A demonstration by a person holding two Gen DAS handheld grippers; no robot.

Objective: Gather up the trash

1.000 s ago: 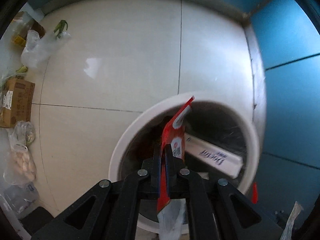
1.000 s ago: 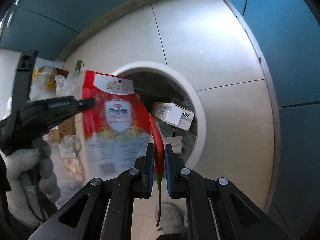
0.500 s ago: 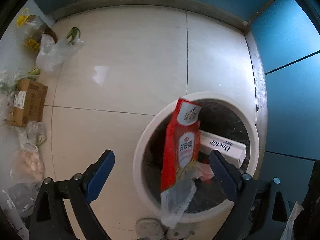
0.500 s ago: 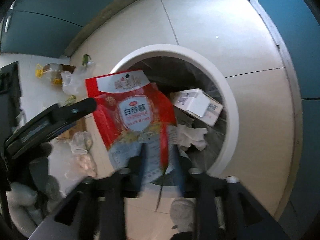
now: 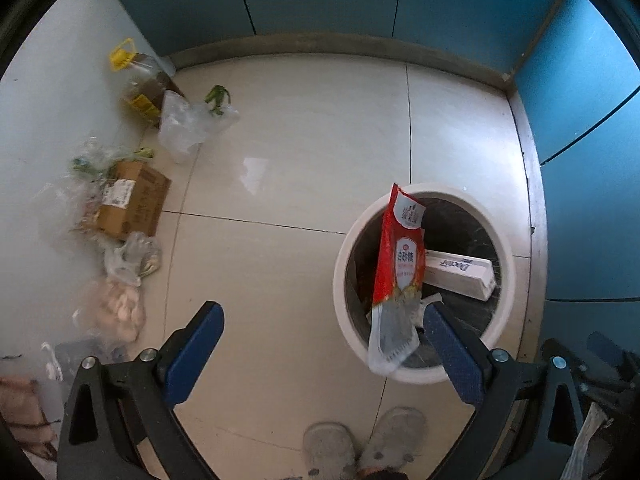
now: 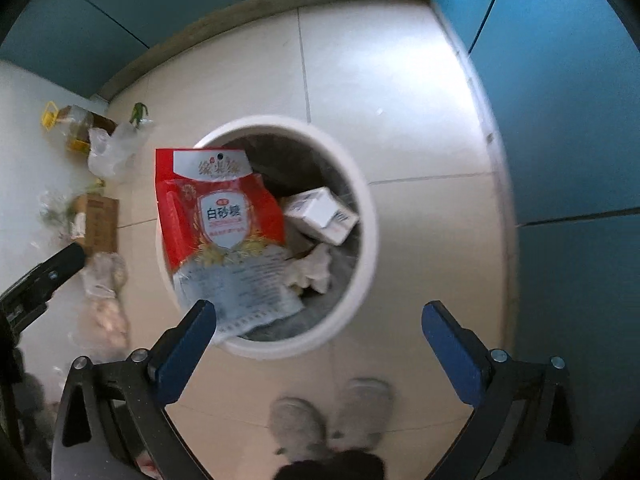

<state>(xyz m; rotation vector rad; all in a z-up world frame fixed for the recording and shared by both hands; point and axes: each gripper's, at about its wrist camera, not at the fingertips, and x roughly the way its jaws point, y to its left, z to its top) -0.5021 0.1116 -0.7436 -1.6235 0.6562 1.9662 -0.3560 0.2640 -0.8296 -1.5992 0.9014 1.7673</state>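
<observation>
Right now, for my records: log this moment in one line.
left hand-held gripper: opening, empty | right hand-held gripper: opening, empty | red bag: over bin

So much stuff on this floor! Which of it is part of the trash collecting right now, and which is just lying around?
Part of the job:
- red sugar bag, dropping into the bin
- white bin
- white carton in the bin
- left claw and right claw, both opening, nothing between them

Lying about:
- cardboard box
- oil bottle
- clear plastic bags
- grey slippers
</observation>
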